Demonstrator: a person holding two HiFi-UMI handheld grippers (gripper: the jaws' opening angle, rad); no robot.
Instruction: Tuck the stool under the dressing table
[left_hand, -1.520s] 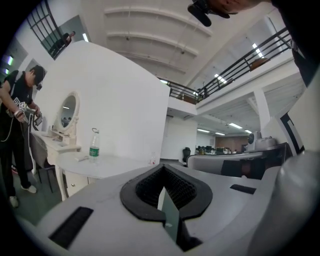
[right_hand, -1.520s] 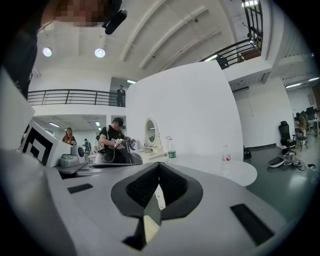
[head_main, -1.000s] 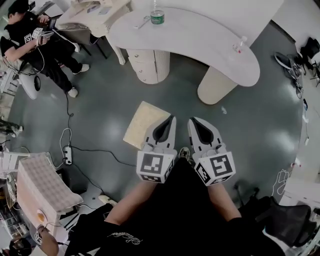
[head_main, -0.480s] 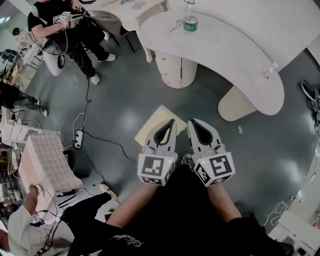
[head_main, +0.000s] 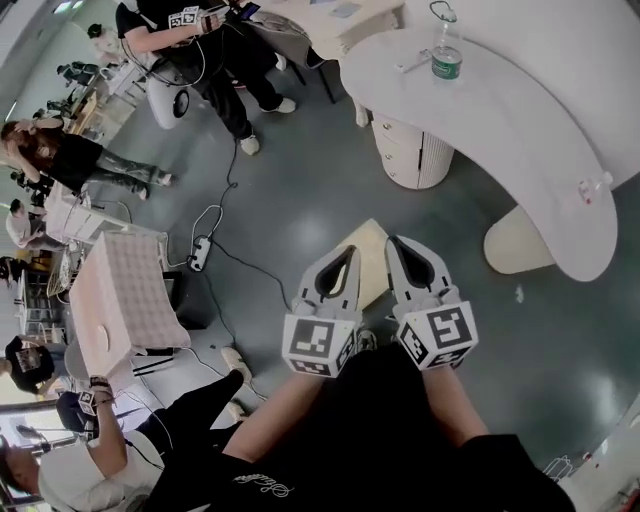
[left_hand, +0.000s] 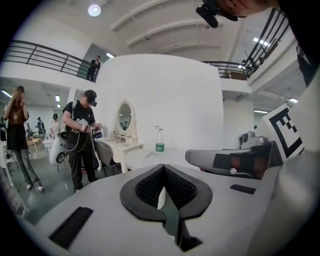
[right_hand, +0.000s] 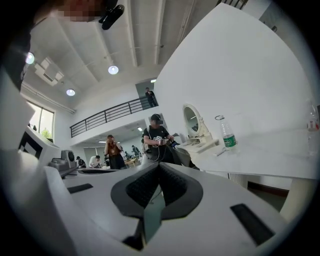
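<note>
My left gripper (head_main: 346, 256) and right gripper (head_main: 396, 246) are held side by side in front of me, both shut with nothing between the jaws. Just beyond and partly under them on the grey floor lies a beige square top (head_main: 368, 262), seen from above; I cannot tell its legs. The dressing table (left_hand: 120, 144) with its oval mirror (left_hand: 125, 117) stands far ahead, at the top of the head view (head_main: 345, 18). A person (left_hand: 81, 137) stands beside it. In the gripper views the left gripper (left_hand: 162, 168) and right gripper (right_hand: 159, 167) show closed pads.
A white curved table (head_main: 540, 150) carries a water bottle (head_main: 446, 58) at the right. A white cabinet (head_main: 125, 300) stands at the left, with a power strip (head_main: 200, 252) and cable on the floor. Several people are at the left and the bottom-left.
The view has swung left: the curved table slid to the right, and the cabinet and the people at the left came further in. Both grippers stayed shut and side by side.
</note>
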